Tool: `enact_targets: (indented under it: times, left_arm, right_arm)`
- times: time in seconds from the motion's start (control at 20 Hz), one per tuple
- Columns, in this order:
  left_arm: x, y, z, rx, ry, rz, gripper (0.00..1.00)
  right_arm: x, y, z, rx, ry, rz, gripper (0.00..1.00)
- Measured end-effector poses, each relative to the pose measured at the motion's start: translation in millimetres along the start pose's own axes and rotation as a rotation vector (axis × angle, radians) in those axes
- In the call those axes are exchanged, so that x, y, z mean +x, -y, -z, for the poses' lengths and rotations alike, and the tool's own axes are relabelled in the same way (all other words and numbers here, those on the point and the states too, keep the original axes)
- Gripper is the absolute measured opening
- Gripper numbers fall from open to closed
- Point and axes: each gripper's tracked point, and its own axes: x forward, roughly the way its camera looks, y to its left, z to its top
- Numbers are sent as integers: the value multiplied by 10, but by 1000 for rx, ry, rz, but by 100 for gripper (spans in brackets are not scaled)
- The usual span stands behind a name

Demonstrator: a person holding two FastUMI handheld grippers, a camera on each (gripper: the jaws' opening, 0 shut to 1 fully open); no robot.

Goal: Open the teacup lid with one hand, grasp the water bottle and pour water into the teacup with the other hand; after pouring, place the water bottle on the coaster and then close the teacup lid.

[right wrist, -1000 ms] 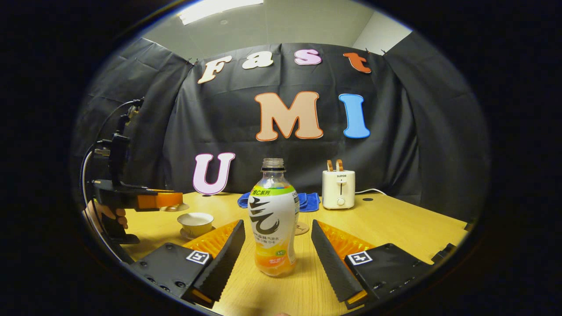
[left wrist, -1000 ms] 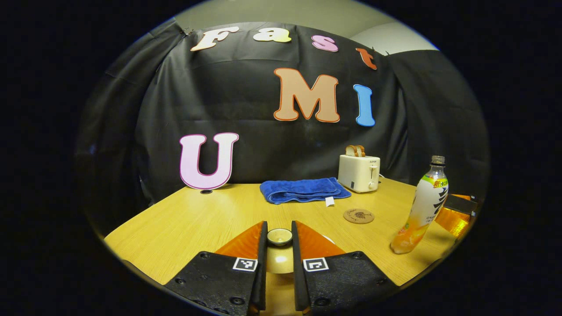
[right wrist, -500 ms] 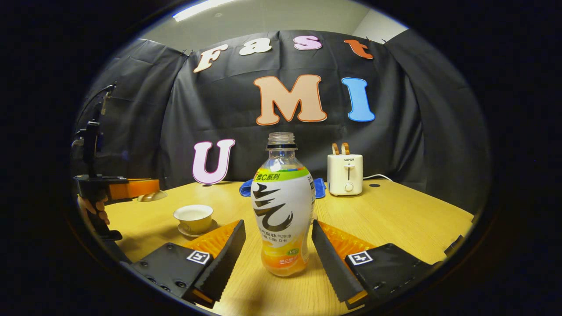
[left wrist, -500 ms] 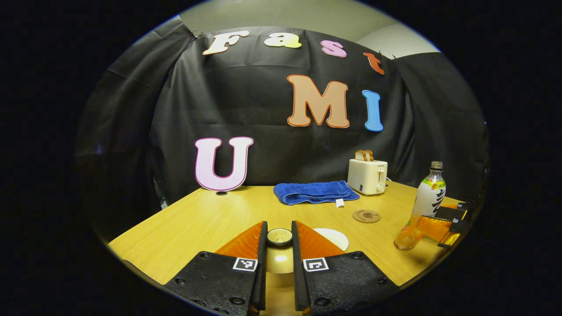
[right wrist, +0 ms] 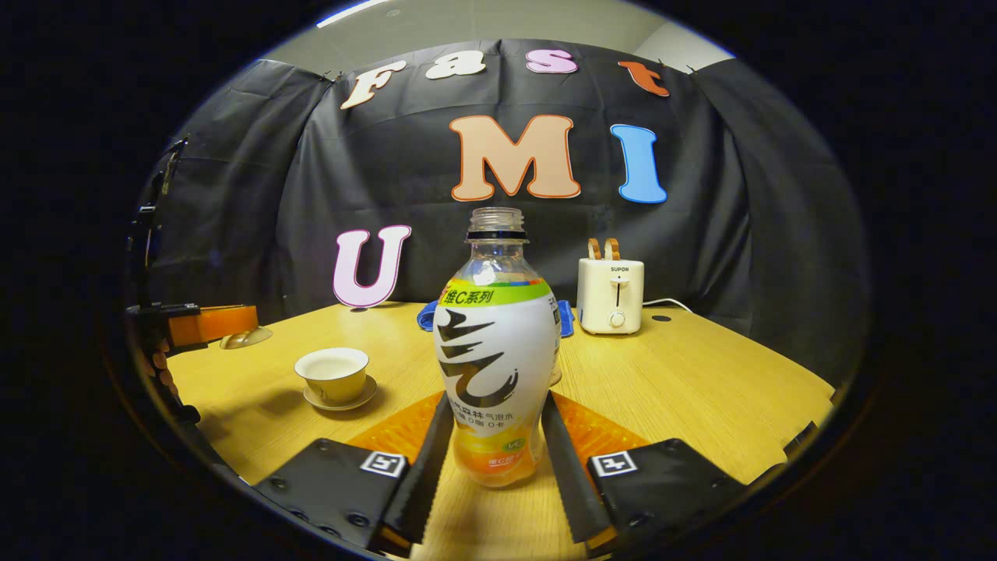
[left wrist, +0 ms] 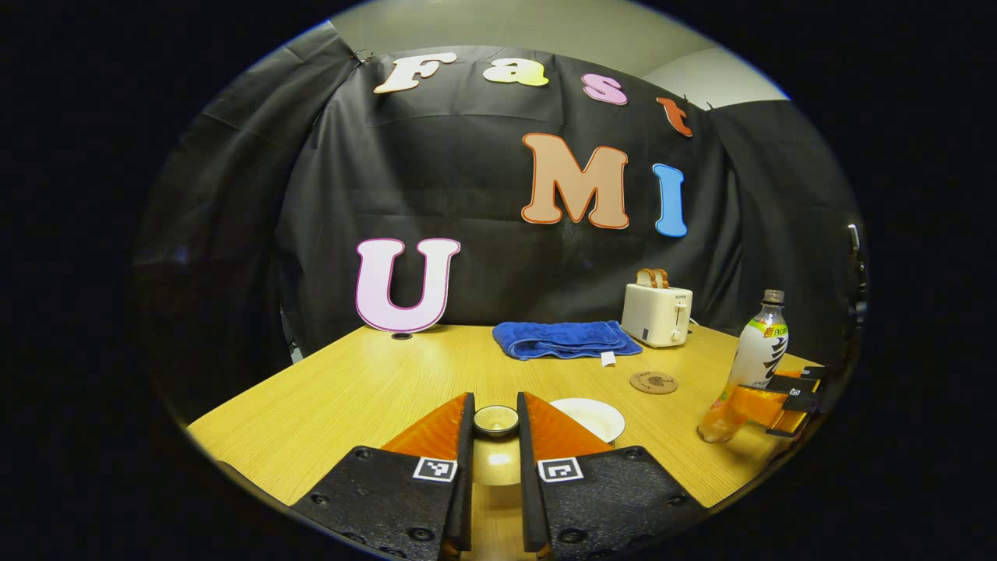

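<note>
Bottle (right wrist: pixel 497 366) is clamped upright between the right gripper (right wrist: pixel 492 444) fingers; teacup lid (left wrist: pixel 496 421) is pinched by the left gripper (left wrist: pixel 495 436); the uncovered teacup (right wrist: pixel 335 374) is seen nearby.

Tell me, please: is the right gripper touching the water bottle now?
Touching. In the right gripper view, both fingers of the right gripper press against the sides of the water bottle, which stands on the table; no gap shows.

Teacup (right wrist: pixel 335 373) left of bottle (right wrist: pixel 495 366); toaster (right wrist: pixel 611 295) behind.
</note>
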Motion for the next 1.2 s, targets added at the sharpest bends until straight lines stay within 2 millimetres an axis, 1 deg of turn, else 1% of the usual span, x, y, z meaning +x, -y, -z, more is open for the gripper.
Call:
enact_targets:
  times: [0.1,0.15,0.25,0.3,0.45,0.5,0.6,0.65,0.8,0.9,1.0,1.05,1.15,1.2]
  left_arm:
    - [-16,-16,3,-4,-5,-2,23]
    - [-19,-32,17,-6,-5,-4,23]
    - [-38,-60,18,-12,-4,-7,23]
    - [-49,-68,19,-16,-4,-8,23]
    - [-58,-107,17,-21,-5,-12,23]
    - [-69,-128,27,-21,-4,-14,23]
    - [-81,-142,-1,-22,1,-14,23]
    - [-94,-155,-5,-24,3,-14,23]
    - [-130,-204,-7,-33,6,-17,23]
    - [-162,-256,7,-37,8,-22,23]
    - [-189,-303,14,-37,7,-26,24]
    - [-199,-329,14,-37,9,-30,23]
    - [-217,-359,22,-39,10,-32,23]
    - [-217,-370,35,-39,10,-31,23]
  right_arm:
    - [2,-8,2,-42,-5,-1,67]
    - [7,26,-23,-75,-1,16,68]
    - [12,24,-48,-148,2,24,55]
    - [21,23,-68,-180,8,26,57]
    - [64,21,-193,-328,40,54,56]
    - [102,4,-257,-381,53,58,55]
    - [152,-66,-347,-469,77,55,59]
    - [180,-92,-381,-510,86,56,58]
    - [261,-138,-414,-639,107,68,57]
    - [330,-175,-398,-719,110,71,58]
    - [334,-150,-425,-791,116,81,59]
    - [342,-165,-422,-820,117,85,59]
    - [381,-184,-403,-881,120,92,59]
    - [439,-221,-401,-919,123,97,59]
